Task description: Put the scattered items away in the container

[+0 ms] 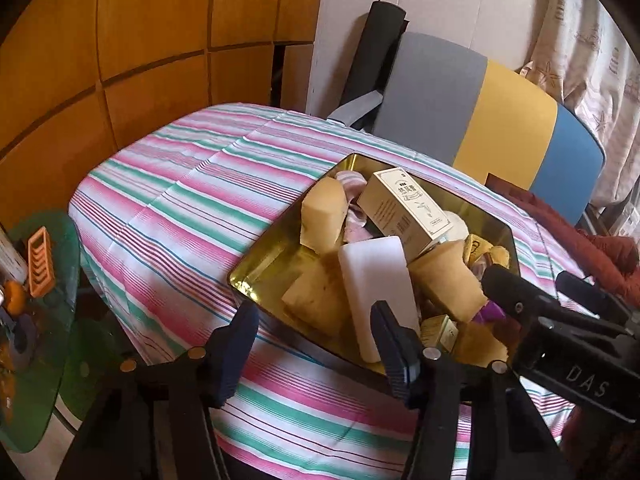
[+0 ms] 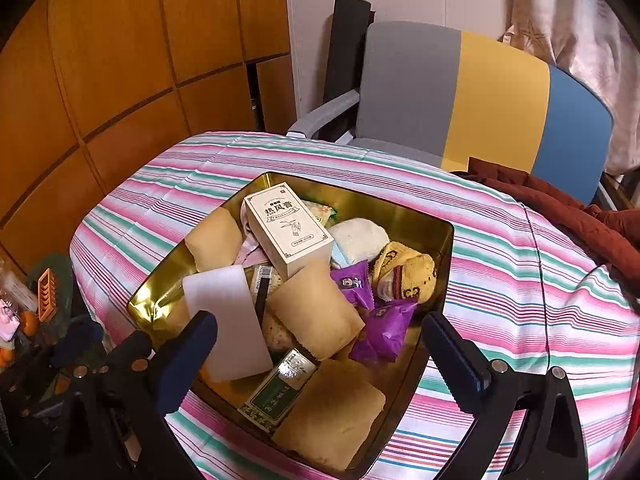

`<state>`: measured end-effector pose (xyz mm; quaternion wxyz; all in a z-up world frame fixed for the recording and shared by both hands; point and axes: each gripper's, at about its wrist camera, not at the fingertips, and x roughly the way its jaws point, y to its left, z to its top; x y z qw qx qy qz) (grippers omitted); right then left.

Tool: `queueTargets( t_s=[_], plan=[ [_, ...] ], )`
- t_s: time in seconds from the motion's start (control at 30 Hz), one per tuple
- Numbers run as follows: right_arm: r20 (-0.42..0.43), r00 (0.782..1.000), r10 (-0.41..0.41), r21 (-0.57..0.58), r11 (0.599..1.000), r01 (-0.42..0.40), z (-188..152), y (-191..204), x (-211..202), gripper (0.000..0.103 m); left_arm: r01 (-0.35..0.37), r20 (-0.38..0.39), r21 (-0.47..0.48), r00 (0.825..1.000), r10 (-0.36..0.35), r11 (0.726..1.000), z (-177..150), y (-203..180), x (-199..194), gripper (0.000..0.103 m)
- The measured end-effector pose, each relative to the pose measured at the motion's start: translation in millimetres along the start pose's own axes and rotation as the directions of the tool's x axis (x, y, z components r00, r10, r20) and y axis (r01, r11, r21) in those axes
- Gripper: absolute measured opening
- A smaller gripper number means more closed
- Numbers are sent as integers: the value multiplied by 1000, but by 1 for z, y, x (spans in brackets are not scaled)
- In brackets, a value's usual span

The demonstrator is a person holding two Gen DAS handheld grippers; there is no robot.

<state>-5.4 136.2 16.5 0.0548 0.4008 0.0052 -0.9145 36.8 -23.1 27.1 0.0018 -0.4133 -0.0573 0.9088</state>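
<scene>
Both the left gripper (image 1: 316, 344) and right gripper (image 2: 320, 356) hover spread wide and empty at the tin's (image 2: 436, 236) near edge; everything lies inside.

1. The tin (image 2: 436, 236) sits on the surface (image 2: 520, 280); a chair (image 2: 460, 92) stands behind it.
2. In the tin, a carton (image 2: 288, 230) lies on top of the heap; sponge blocks (image 2: 312, 312) lie before it, snack packets (image 2: 384, 328) to their right.
3. A foam slab (image 2: 228, 320) leans at the tin's left.
</scene>
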Motion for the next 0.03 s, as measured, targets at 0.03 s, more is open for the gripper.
queueTargets(
  t_s=[0.03],
  plan=[
    [-2,1000,1,0,1000,-1,0,0,0,103,-4,3,12,1000,4,1000,0,-2,0,58]
  ],
)
